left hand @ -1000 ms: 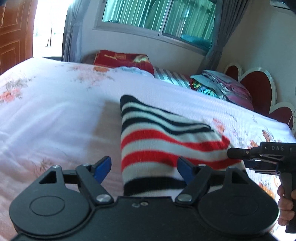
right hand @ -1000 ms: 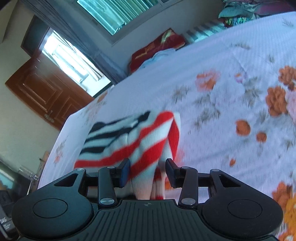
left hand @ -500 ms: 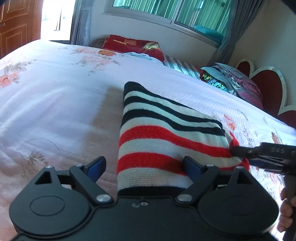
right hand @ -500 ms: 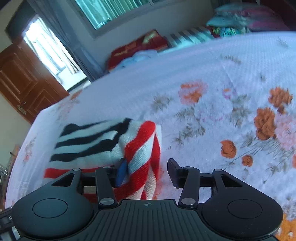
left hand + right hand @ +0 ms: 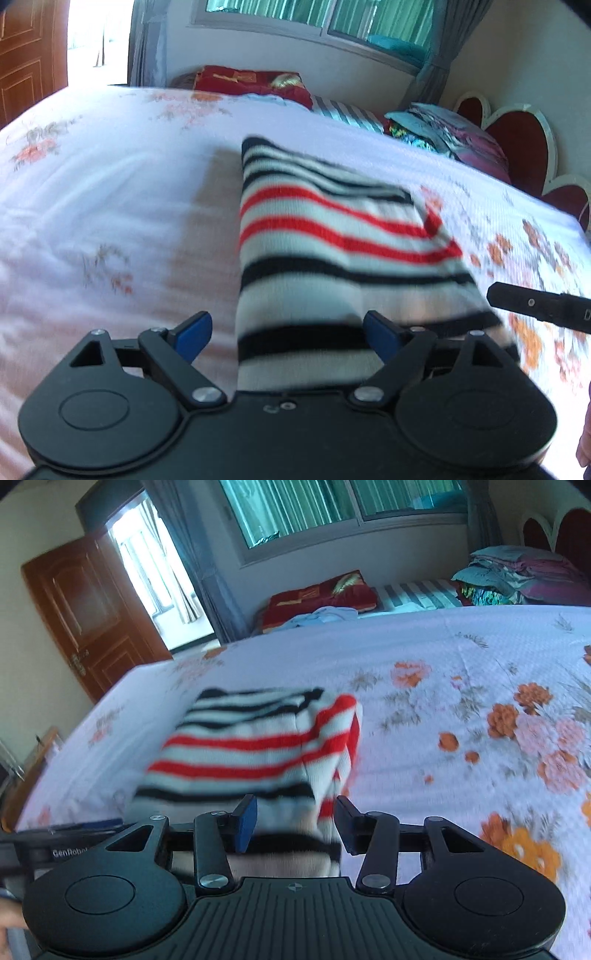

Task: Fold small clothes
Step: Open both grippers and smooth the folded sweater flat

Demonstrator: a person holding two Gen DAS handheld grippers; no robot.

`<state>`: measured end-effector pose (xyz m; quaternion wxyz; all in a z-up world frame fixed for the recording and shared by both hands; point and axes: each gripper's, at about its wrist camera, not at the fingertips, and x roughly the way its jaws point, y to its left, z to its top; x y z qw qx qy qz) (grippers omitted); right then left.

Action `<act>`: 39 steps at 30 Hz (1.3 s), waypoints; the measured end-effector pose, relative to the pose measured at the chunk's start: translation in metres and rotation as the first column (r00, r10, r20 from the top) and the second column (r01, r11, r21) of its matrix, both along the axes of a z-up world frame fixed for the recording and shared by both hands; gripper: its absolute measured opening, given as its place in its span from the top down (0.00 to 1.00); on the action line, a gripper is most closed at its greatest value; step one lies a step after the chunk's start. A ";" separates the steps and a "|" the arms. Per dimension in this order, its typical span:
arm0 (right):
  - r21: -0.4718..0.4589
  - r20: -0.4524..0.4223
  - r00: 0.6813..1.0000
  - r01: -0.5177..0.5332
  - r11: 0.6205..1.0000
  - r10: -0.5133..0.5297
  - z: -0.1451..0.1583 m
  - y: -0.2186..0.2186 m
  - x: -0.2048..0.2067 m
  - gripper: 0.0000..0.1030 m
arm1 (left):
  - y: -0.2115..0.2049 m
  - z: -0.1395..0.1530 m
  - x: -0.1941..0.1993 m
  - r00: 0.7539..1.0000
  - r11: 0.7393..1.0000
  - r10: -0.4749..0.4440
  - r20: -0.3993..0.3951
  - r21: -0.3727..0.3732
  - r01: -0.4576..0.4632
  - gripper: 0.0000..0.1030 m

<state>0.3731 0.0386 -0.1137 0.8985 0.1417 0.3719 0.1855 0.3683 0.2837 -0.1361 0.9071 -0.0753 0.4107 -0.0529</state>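
Observation:
A folded knit garment [image 5: 325, 258] with red, black and white stripes lies flat on the floral bed sheet [image 5: 92, 192]. My left gripper [image 5: 288, 336] hovers over its near edge, open wide. Its left finger sits off the cloth and its right finger over it, and neither presses. My right gripper [image 5: 295, 825] is partly open above the garment's [image 5: 251, 746] near right corner. The folded edge shows between its fingers, but the pads do not grip it. In the left wrist view the right gripper [image 5: 496, 297] stands just off the garment's right edge.
A red pillow [image 5: 251, 83], a striped pillow [image 5: 347, 114] and a pile of folded clothes [image 5: 443, 129] lie along the far side of the bed. A heart-shaped headboard [image 5: 517, 140] stands at the right. A wooden door [image 5: 85, 609] is open at the left.
My right gripper has let go of the garment's red-striped corner and drawn back off its right edge, rolling level. My left gripper's jaws have widened and it has pulled back a little.

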 end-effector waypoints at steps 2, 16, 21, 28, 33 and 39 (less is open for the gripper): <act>-0.098 -0.014 0.999 0.033 0.995 -0.035 -0.013 0.003 -0.002 0.56 | 0.001 -0.007 -0.001 1.000 1.000 0.007 -0.016 -0.023 -0.007 0.12; -0.103 -0.119 0.985 0.110 0.989 -0.122 -0.045 0.008 -0.019 0.46 | -0.003 -0.005 0.004 0.997 0.999 0.044 -0.070 0.022 -0.042 0.00; -0.128 -0.125 0.984 0.110 0.986 -0.126 -0.046 0.008 -0.018 0.40 | -0.008 -0.005 0.006 0.994 0.996 0.059 -0.092 0.075 -0.052 0.00; -0.155 -0.122 0.983 0.115 0.981 -0.135 -0.047 0.011 -0.017 0.36 | -0.041 0.005 -0.009 0.999 0.953 0.040 0.010 0.302 -0.042 0.00; -0.175 -0.113 0.985 0.112 0.978 -0.133 -0.046 0.013 -0.017 0.33 | -0.044 0.007 -0.015 0.996 0.944 0.088 0.018 0.318 -0.089 0.00; -0.188 -0.104 0.983 0.130 0.974 -0.151 -0.048 0.012 -0.017 0.25 | -0.044 0.006 -0.017 0.994 0.943 0.107 -0.020 0.318 -0.095 0.01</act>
